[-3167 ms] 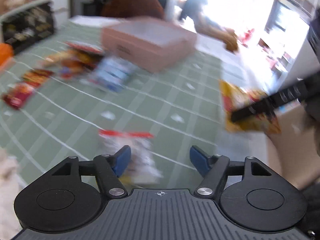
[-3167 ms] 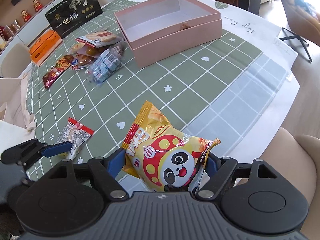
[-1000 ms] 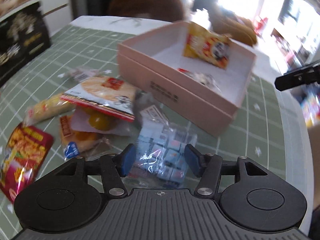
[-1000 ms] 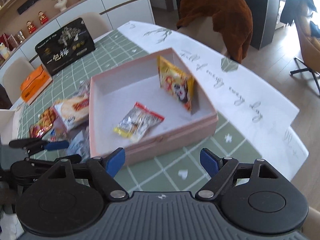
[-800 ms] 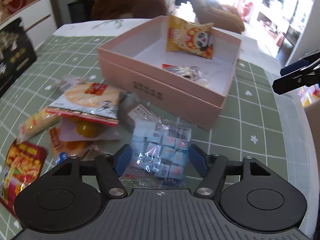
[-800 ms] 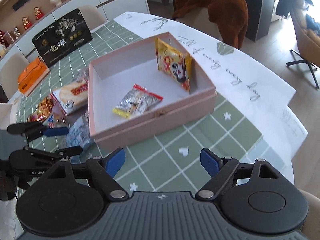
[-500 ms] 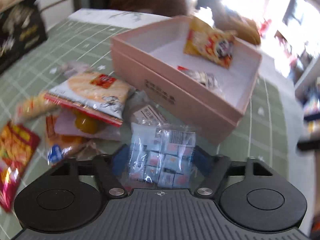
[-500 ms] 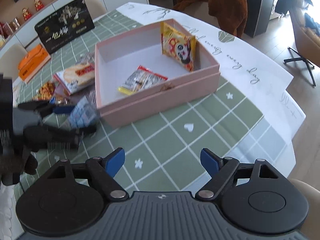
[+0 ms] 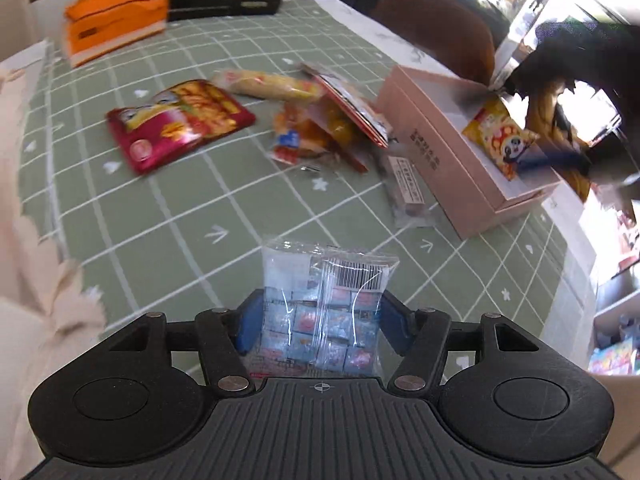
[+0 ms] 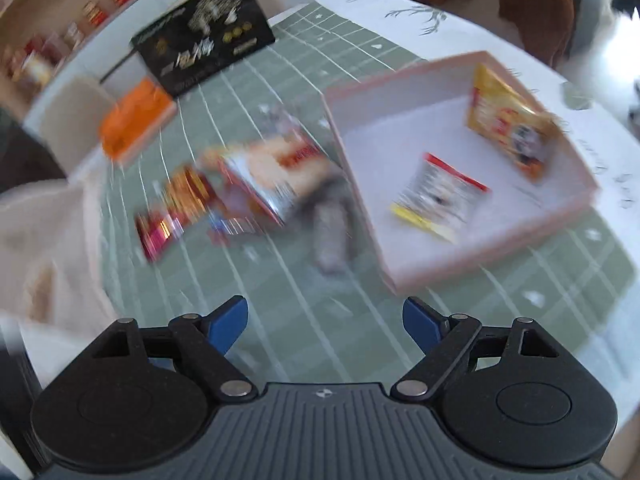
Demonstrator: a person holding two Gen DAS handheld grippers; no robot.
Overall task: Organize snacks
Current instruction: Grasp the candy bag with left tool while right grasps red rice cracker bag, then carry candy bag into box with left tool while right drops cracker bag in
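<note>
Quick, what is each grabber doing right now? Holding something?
Left gripper: jaws closed on the clear bag of little wrapped candies, lifted off the table.
Right gripper: jaws opening, nothing between them.

Glossy clear plastic candy bag (image 9: 326, 300); matt pink cardboard box (image 9: 452, 176).

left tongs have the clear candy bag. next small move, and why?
Probably carry it across to the pink box and let go inside. The left tongs clamp the clear candy bag clear of the table, and the box already holds the panda packet with floor space free.
</note>
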